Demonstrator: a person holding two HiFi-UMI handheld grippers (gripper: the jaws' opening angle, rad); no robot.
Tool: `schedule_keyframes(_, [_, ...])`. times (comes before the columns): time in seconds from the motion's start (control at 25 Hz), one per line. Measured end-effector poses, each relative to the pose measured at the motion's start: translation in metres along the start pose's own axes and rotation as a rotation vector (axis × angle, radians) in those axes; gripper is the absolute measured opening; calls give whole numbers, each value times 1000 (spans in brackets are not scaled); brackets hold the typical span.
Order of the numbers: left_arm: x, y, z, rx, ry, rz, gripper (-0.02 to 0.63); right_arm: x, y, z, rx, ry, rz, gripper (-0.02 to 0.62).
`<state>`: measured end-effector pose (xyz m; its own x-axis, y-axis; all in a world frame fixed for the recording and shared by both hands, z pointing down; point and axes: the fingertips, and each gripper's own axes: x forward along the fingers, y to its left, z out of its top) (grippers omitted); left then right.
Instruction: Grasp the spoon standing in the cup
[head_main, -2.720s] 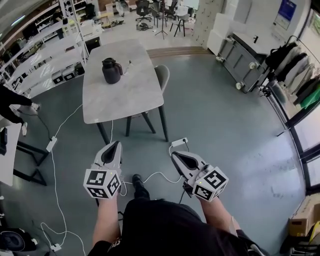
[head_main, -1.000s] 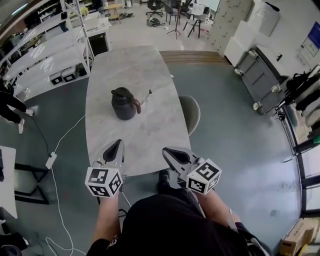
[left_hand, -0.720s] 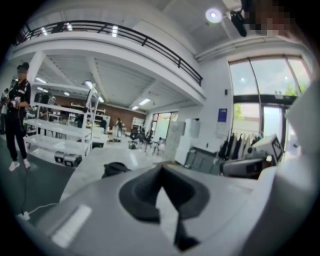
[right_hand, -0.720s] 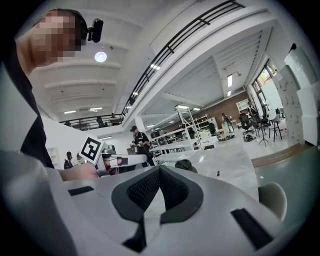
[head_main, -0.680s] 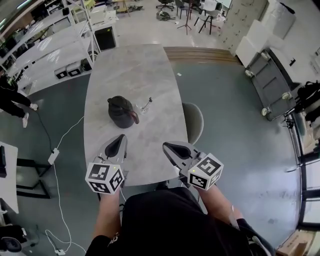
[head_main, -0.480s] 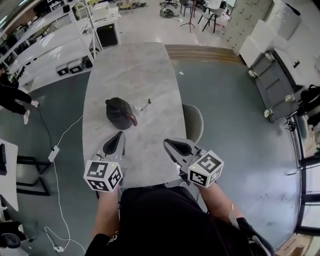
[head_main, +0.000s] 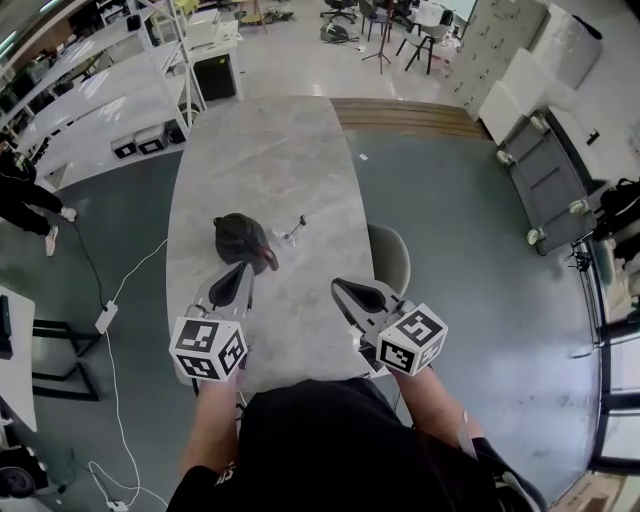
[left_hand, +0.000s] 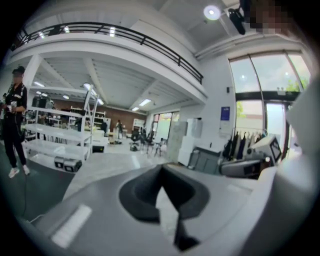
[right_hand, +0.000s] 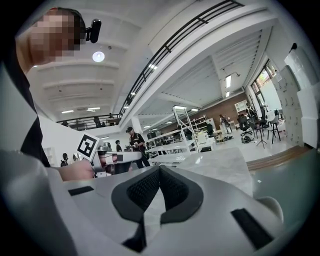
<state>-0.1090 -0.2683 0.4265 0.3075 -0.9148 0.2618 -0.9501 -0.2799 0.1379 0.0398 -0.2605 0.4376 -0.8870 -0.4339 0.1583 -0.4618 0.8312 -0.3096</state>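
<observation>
In the head view a small clear cup (head_main: 289, 236) stands on the grey marble table (head_main: 270, 150), and a thin spoon (head_main: 297, 225) leans up out of it to the right. Beside it, to the left, sits a black jug (head_main: 240, 238). My left gripper (head_main: 241, 268) hovers over the table's near end with its tip just short of the jug; its jaws are shut and hold nothing (left_hand: 161, 167). The right gripper (head_main: 338, 286) is level with it, below and to the right of the cup, also shut and holding nothing (right_hand: 159, 169).
A grey chair (head_main: 392, 255) is tucked in at the table's right side. White shelving (head_main: 90, 110) and a standing person (head_main: 20, 190) are to the left, with a cable (head_main: 110, 300) on the floor there. A wheeled cart (head_main: 545, 170) stands far right.
The person has walked up to the table. Both grippers have come forward from over the floor to above the table's near end, closer to the jug and cup. Jaws stay closed.
</observation>
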Motion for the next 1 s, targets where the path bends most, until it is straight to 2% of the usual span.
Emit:
schedule_keyframes(0.16, [5,14,7,25,-9,-5,9,21,-14,-1,26,2,-18,-5])
schedule_keyframes(0.4, [19,35,1,16,-2,-17,8,55,-26,-4,8,31,-35,8])
schedule_keyframes(0.64, [31,52,-3,2,10,-30,9,79,-44,-11,22,67,-59,66])
schedule_keyframes(1.0, [44,67,-13,-12,24,-42,9,118,-89,-47,90,159,-120,204])
